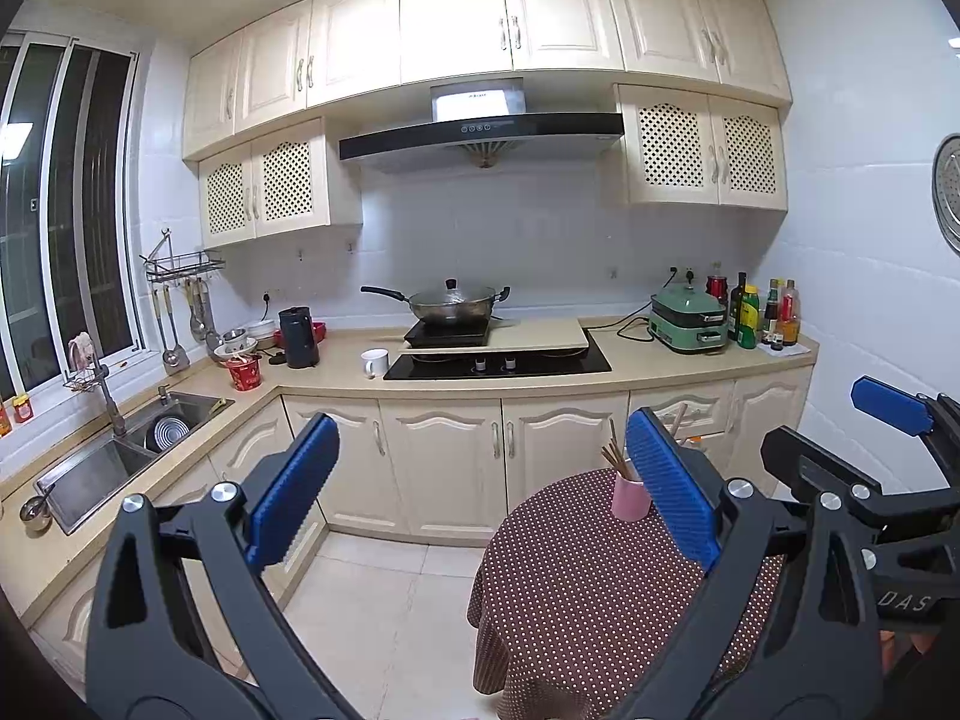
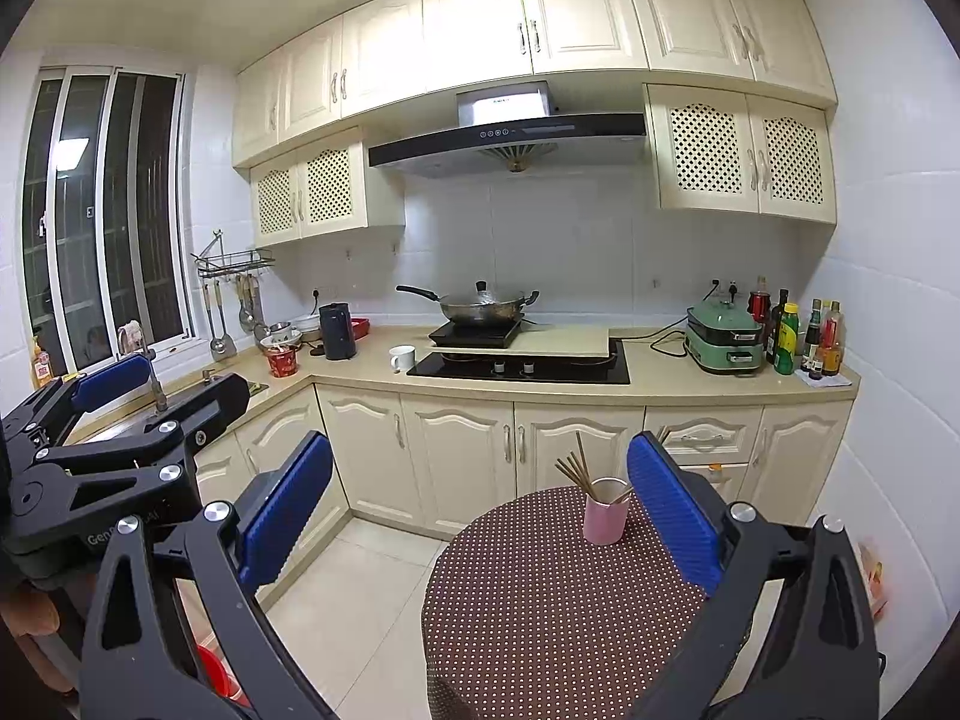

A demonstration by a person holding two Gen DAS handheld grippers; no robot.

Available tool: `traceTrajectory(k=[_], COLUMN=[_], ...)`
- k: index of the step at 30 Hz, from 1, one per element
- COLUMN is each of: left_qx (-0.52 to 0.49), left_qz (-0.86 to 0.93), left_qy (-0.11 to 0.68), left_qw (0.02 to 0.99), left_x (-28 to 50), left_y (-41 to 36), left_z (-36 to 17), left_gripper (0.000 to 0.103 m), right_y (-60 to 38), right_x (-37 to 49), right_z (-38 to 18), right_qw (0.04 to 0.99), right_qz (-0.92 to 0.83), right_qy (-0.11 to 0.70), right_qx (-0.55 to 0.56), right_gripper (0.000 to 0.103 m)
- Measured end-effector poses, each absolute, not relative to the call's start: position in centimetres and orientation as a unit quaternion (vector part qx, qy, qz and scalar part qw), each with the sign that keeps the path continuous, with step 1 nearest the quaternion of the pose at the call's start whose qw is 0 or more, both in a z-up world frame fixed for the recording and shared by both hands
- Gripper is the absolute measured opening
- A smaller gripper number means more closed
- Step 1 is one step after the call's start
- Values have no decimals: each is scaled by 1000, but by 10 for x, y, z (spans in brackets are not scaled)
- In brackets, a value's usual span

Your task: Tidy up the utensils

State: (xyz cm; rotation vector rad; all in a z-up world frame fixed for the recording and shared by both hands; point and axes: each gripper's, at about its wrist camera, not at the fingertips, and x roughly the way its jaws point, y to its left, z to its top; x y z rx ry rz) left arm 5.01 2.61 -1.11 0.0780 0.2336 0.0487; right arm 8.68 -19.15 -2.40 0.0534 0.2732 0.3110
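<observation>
Bright even light, sharp, fisheye-curved edges

The left gripper (image 1: 480, 492) and right gripper (image 2: 483, 501) have matt black plastic arms with shiny metal bolts, and their blue pads (image 1: 294, 489) look ribbed and rubbery. The round table (image 2: 552, 600) wears a matt brown cloth dotted white. Near its far edge stands a smooth pink cup (image 2: 605, 510), plastic or ceramic, I cannot tell, holding thin wooden chopsticks (image 2: 576, 468). The worktop (image 1: 630, 381) is smooth beige stone with a soft sheen; the hob (image 1: 498, 360) set in it is glossy black glass. The sink (image 1: 120, 456) at its left end is brushed steel. Cabinet doors (image 2: 462, 456) look satin-painted cream. Floor tiles (image 2: 372, 600) are pale and glossy.
</observation>
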Motion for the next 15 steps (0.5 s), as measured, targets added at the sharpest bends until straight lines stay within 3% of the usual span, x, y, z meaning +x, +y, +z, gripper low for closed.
traceTrajectory(k=[15], left_qx=[39], left_qz=[15], left_qy=[137], left_qw=[990], left_x=[81], left_y=[37], left_z=[-18], left_gripper=[95], right_y=[-183], right_x=[107], right_z=[-32], right_qw=[977], right_qz=[144], right_qy=[153], right_qx=[25], right_gripper=[95])
